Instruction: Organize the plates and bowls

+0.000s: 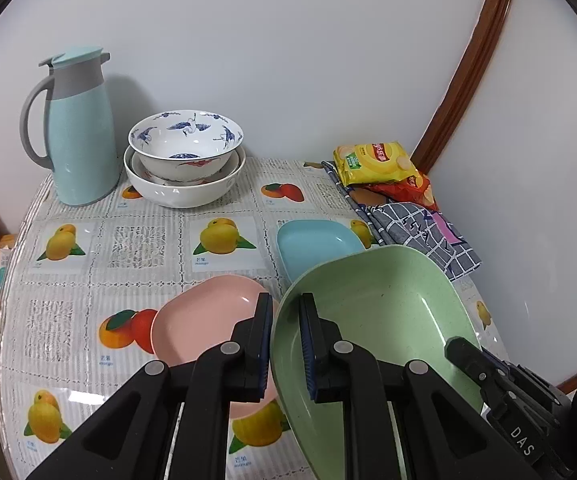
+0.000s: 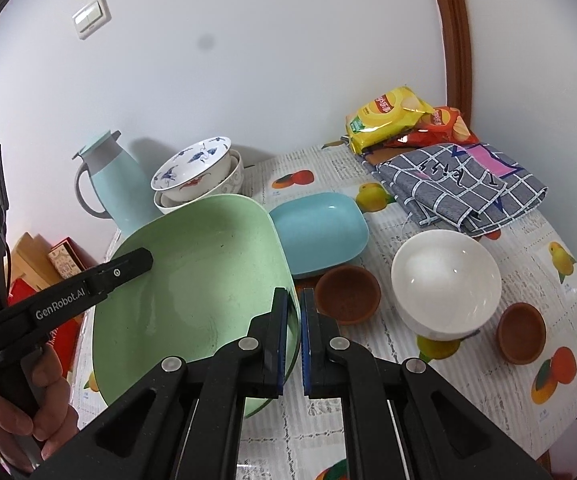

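1. The left gripper point(image 1: 284, 344) has its jaws drawn close, pinching the near rim of the pale green speckled squarish plastic plate point(image 1: 380, 320); one blue-padded finger sits inside the rim, the other outside.
2. The right gripper point(image 2: 294, 340) likewise clamps the same plate's opposite rim point(image 2: 192, 280), jaws narrowly parted around the thin edge; the plate hangs tilted above the fruit-print plastic tablecloth point(image 1: 148, 240), held from both sides.
3. The green plate hides part of the pink squarish plate point(image 1: 204, 316) and the near edge of the light blue squarish plate point(image 1: 312, 244); both lie flat on the cloth.
4. The glossy crane-painted porcelain bowl point(image 1: 186, 136) nests in a plain white bowl point(image 1: 180, 192) beside the matte mint thermal jug point(image 1: 78, 128).
5. A smooth white bowl point(image 2: 446, 280) stands between two brown clay saucers point(image 2: 346, 294), which are partly covered.
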`<state>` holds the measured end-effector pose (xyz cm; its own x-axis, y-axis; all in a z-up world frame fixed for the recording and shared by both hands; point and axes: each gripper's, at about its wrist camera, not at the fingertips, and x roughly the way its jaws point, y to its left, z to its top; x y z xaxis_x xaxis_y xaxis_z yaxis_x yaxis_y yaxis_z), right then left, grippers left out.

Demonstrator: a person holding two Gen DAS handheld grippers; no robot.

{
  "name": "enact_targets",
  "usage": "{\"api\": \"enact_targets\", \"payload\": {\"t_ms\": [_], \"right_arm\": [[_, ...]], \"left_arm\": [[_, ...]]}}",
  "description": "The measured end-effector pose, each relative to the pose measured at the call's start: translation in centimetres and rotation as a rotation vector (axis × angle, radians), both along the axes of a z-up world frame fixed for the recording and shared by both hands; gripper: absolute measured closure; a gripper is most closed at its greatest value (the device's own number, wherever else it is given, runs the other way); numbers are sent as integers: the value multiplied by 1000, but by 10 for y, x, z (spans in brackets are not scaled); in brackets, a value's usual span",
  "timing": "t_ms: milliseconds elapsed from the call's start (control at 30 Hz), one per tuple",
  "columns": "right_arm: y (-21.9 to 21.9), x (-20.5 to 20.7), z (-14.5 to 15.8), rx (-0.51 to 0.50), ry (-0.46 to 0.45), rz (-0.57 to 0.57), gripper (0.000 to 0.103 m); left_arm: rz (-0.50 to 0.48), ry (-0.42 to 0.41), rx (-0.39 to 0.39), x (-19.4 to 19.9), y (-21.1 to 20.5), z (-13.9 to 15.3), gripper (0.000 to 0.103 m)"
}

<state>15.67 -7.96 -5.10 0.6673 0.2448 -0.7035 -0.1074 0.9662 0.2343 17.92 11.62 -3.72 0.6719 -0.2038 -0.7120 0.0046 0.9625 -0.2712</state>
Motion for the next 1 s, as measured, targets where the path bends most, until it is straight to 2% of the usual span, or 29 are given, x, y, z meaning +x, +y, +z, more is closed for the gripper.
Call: {"api": "enact_targets", "payload": {"t_ms": [400,1000], "right_arm": [[4,-23,12,17,-30,4,98],[11,-35,17,32,-44,-8,98]], "left_arm": [[17,-24,-1,-24,9,10,90],[14,-30,-15,-30,15,10,90]]}}
